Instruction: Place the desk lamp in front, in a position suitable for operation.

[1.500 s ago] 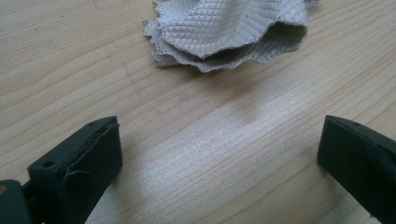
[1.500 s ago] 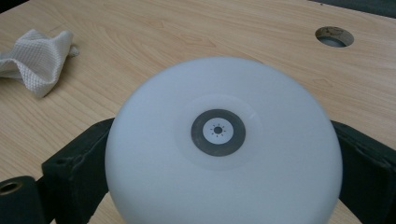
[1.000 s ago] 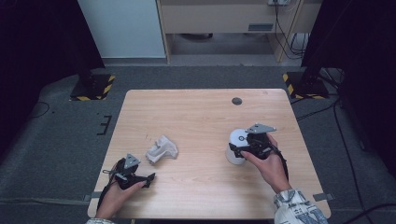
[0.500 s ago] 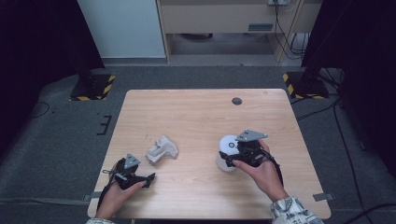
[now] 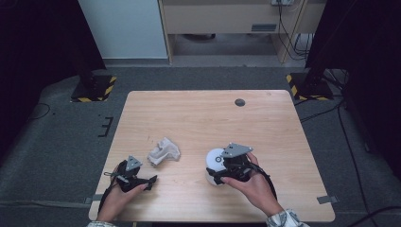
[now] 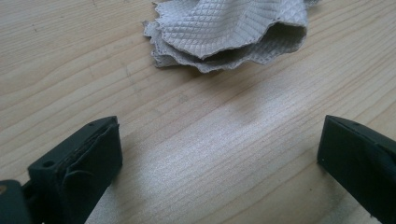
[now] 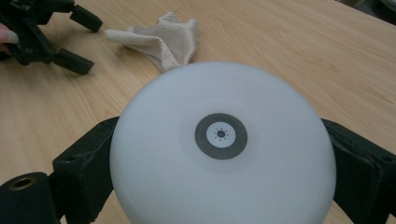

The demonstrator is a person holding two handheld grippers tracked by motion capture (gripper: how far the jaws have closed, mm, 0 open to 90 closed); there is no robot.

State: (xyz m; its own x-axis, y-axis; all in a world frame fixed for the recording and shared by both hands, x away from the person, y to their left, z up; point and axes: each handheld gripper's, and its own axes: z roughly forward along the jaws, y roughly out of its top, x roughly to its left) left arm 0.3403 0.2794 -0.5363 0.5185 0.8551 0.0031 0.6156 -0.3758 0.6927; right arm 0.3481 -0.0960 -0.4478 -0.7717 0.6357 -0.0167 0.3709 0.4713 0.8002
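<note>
Right gripper point(image 5: 222, 176) with white lamp point(image 5: 215, 161) moved left since earlier, jaws clamping it; sun icon on top. Left gripper point(image 5: 150, 181) open, cloth point(image 5: 164, 151) beyond fingertips, cropped.

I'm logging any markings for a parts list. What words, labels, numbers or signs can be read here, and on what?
No words, brands or numbers can be read.
The white dome lamp, between the right gripper's jaws, bears one sign: a small sun-like symbol inside a grey ring on top.
The crumpled cloth and the table carry no text.
</note>
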